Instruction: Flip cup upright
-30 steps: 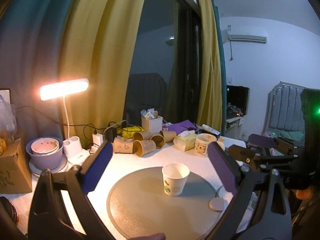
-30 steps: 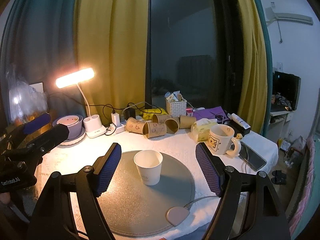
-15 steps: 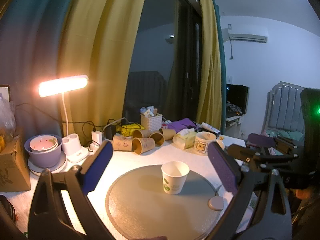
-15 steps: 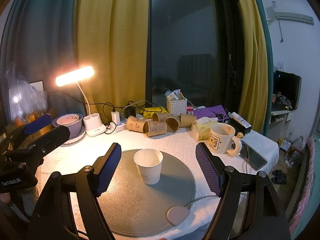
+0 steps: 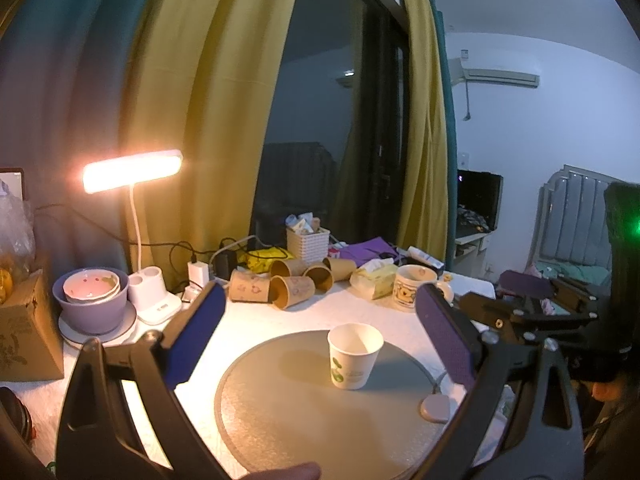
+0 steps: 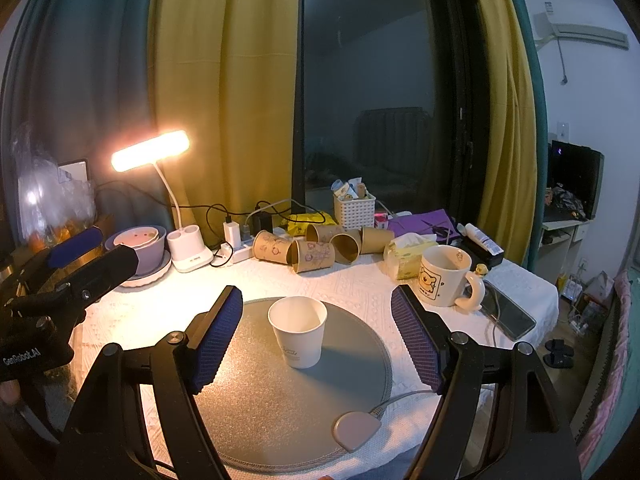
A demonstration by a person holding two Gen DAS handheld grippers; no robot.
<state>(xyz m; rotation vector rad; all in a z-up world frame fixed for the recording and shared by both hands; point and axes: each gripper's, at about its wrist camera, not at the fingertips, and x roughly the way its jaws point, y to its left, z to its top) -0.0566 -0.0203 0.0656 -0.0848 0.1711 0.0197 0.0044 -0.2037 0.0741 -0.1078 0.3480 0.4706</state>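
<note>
White paper cup is standing upright on the round grey mat.
Left gripper and right gripper are both hovering spread wide, gripping nothing.

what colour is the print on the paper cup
Green, a leafy mark on the white paper cup standing on the round mat; clearest in the left wrist view.

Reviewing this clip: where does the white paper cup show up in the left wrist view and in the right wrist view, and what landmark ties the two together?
Left wrist: white paper cup stands upright right of centre on the round grey mat, between the open fingers.
Right wrist: the cup stands just left of centre at the mat's far part.
Shared landmark: the lit desk lamp, upper left in both.
</note>
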